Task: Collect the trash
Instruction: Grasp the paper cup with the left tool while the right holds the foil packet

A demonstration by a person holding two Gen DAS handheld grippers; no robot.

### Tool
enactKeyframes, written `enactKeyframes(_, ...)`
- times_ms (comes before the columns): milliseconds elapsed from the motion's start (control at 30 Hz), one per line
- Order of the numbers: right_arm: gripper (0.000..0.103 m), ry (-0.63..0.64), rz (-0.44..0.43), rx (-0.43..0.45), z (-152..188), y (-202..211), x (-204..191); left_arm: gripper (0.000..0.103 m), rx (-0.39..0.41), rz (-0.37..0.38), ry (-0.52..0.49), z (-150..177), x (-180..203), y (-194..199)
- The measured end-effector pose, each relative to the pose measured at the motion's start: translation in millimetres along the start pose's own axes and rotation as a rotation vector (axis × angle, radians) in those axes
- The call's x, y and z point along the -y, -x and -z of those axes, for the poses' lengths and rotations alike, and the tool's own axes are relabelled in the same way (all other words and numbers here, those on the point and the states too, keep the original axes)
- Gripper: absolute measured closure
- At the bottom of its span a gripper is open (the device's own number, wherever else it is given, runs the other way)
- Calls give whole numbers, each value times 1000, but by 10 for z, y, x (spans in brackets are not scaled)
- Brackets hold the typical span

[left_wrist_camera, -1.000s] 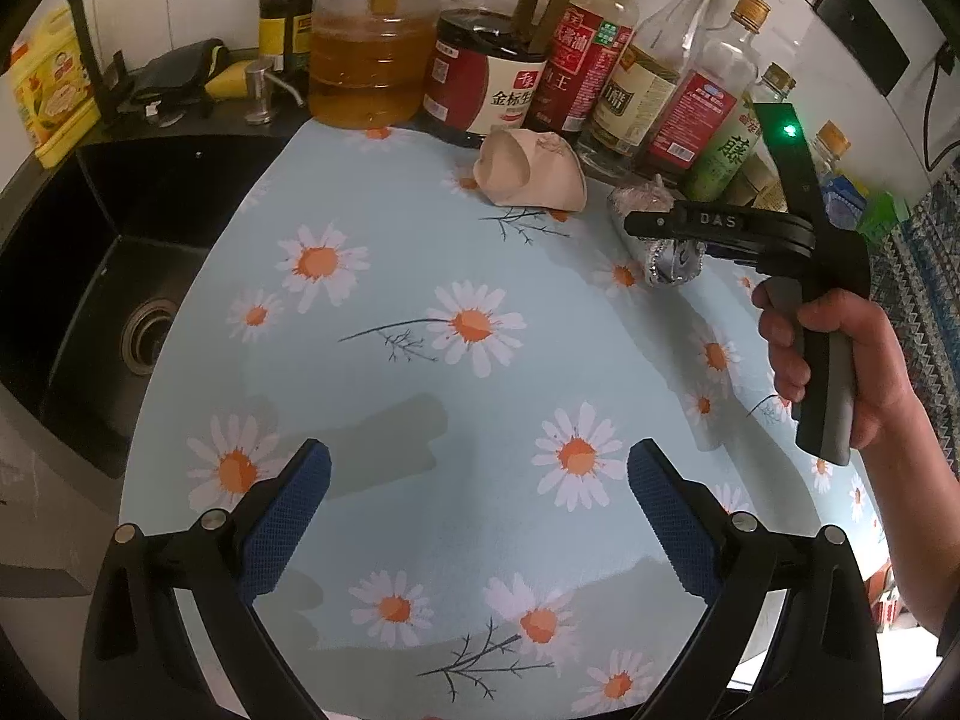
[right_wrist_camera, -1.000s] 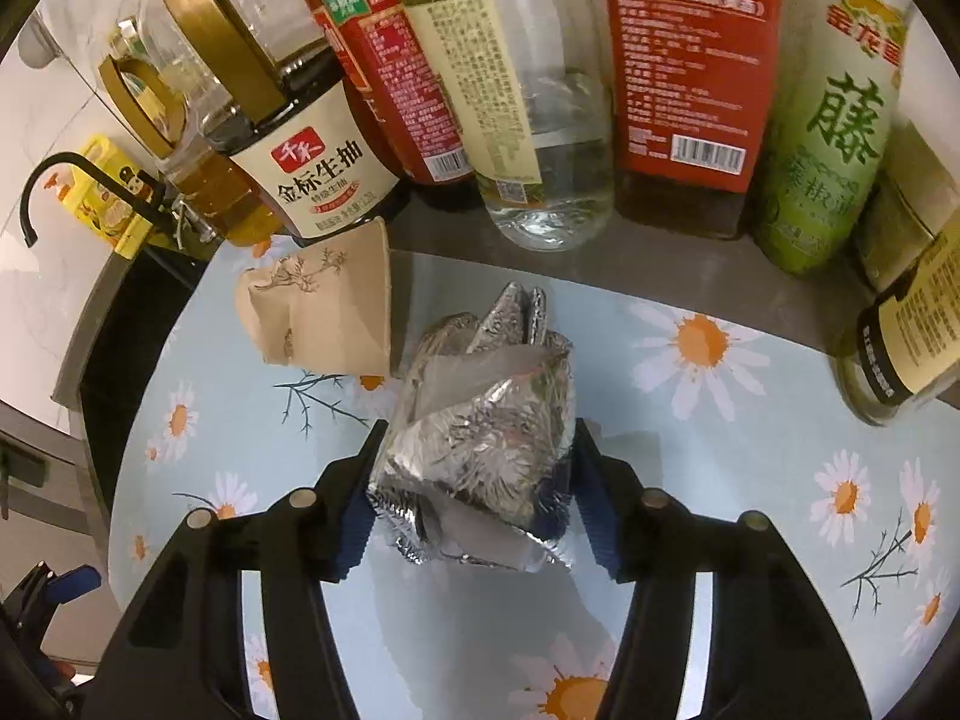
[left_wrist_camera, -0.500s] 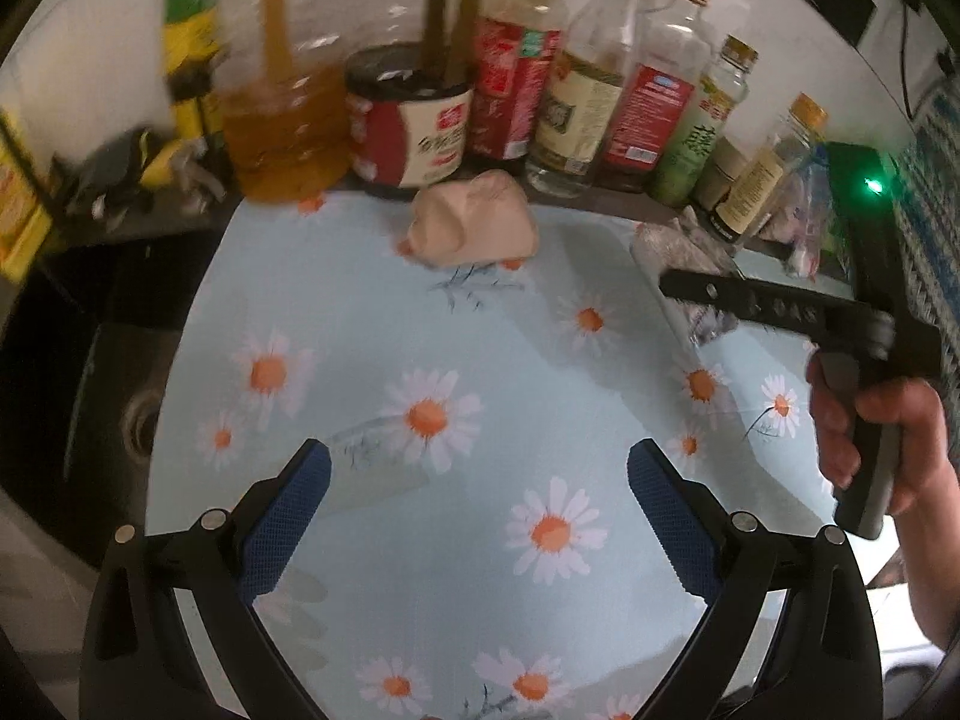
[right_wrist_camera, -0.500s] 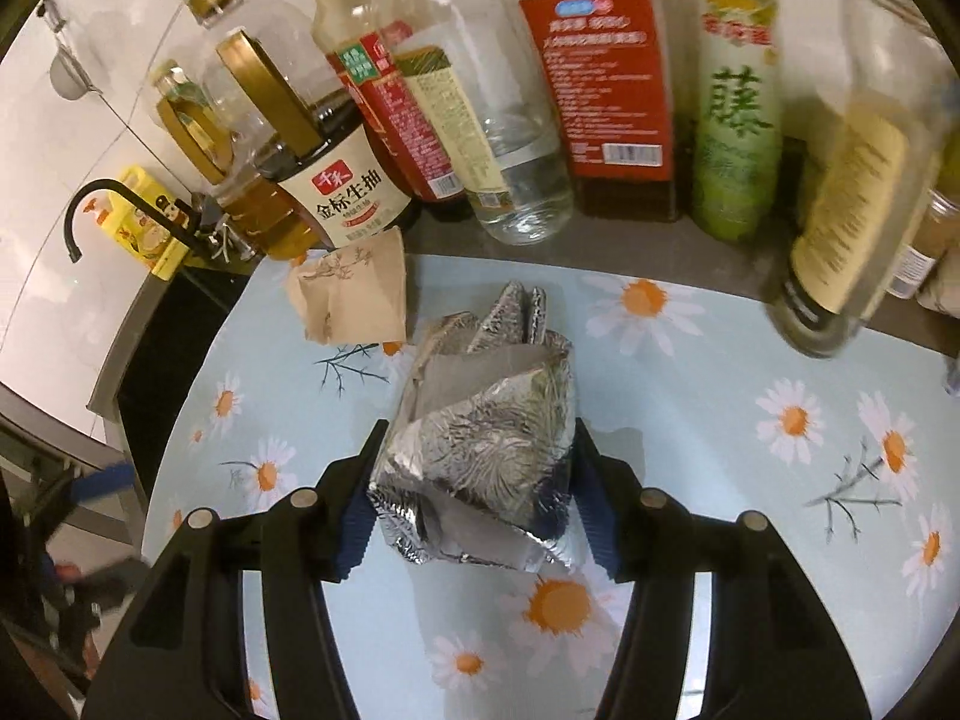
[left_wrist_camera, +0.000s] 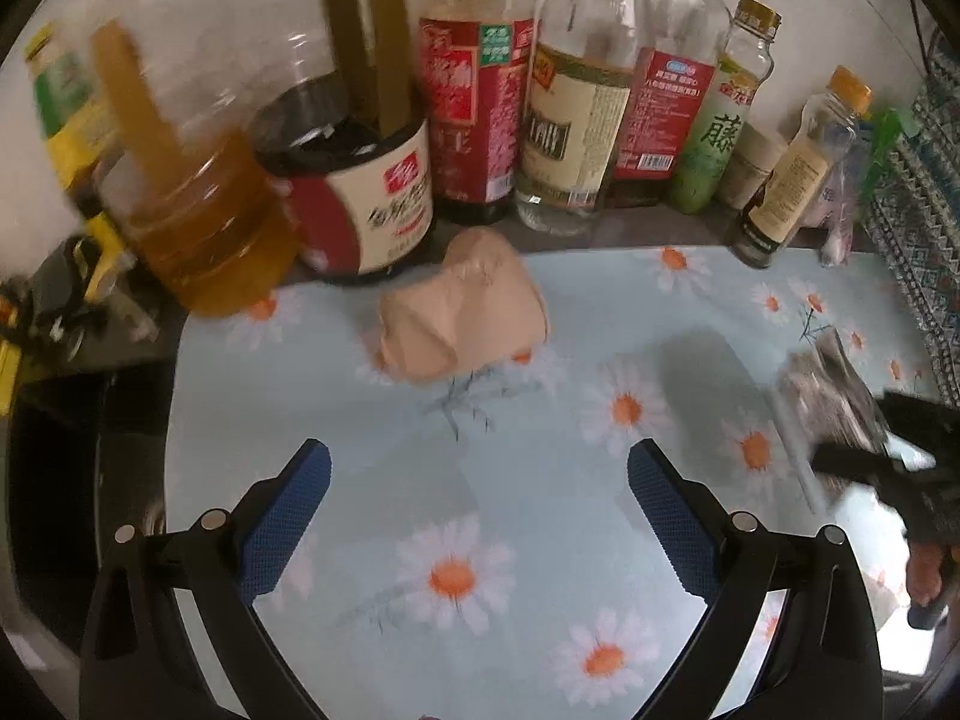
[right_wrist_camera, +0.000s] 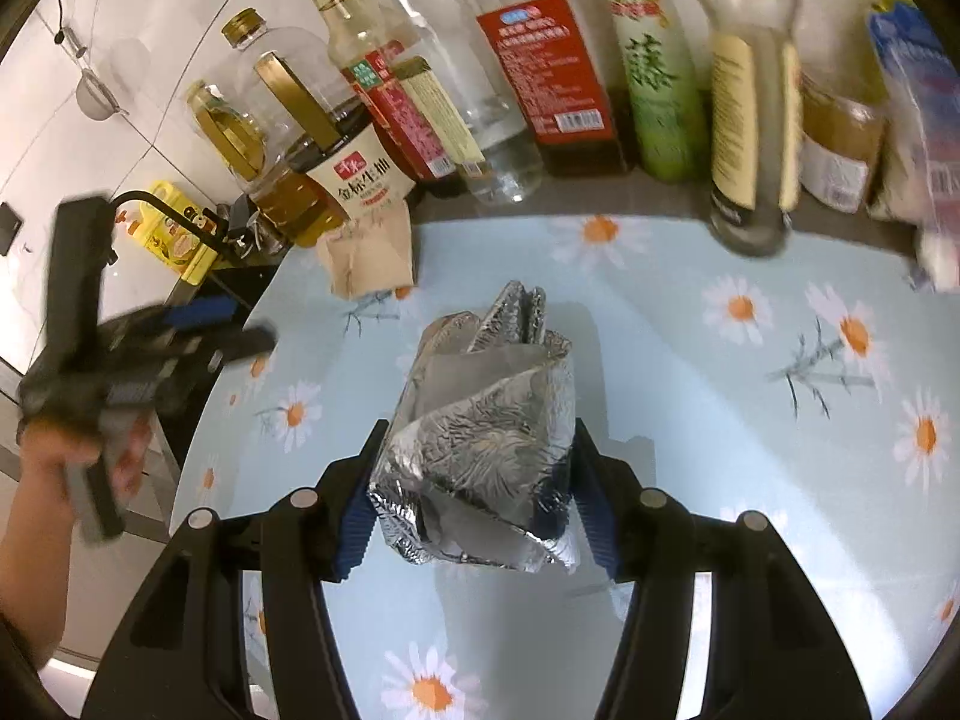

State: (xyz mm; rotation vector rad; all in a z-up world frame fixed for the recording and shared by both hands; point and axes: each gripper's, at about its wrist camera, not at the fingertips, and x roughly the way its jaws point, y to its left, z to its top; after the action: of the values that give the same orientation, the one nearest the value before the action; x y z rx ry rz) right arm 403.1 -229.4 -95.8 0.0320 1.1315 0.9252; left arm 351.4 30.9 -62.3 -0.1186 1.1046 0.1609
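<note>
A crumpled silver foil packet (right_wrist_camera: 480, 432) hangs above the daisy-print mat, and my right gripper (right_wrist_camera: 474, 498) is shut on it with both blue pads pressed into its sides. The same packet (left_wrist_camera: 831, 396) shows blurred at the right edge of the left wrist view. A crushed tan paper cup (left_wrist_camera: 462, 315) lies on the mat near the bottles, straight beyond my left gripper (left_wrist_camera: 477, 516), which is open and holds nothing. In the right wrist view the cup (right_wrist_camera: 369, 258) sits at the mat's far left corner, with the left gripper (right_wrist_camera: 198, 330) and a person's hand beside it.
A row of oil, sauce and vinegar bottles (left_wrist_camera: 576, 120) stands along the back wall behind the mat (left_wrist_camera: 540, 480). A dark sink (left_wrist_camera: 72, 468) lies to the left. A patterned cloth (left_wrist_camera: 924, 228) lies at the far right.
My left gripper has moved toward the bottles and the paper cup, which now looks much larger. My right gripper has drawn back from the bottles with the foil packet still in it.
</note>
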Motion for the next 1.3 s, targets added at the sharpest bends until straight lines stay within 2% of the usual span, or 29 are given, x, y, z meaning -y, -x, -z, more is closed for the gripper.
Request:
enactKeyframes(333,46,-63,7,-22,260,105,189,7,-57,63,-67,-432,-255,-481)
enactKeyframes(800,46,-104,30,-17,383,203,286,7,-70,117,-188,-552,-277,-743)
enactKeyframes(900,45,-107,34,-19,395,206,281,7,-74,132,-186,-583,-318,-789)
enactKeyframes(1000,45,-110,38,-23,404,202,269,7,-88,179,-164,-594,-385,-851)
enactKeyframes(1133,45,-109,43,-27,410,193,244,8,-70,214,-164,-579,-417,-848)
enactKeyframes(1200,45,-109,45,-26,412,188,225,12,-53,227,-166,-571,-434,-819)
enactKeyframes(1267,45,-107,47,-28,405,175,216,38,-56,243,-166,-562,-444,-816)
enactKeyframes(1300,45,-106,46,-29,400,171,209,38,-56,248,-168,-555,-447,-810)
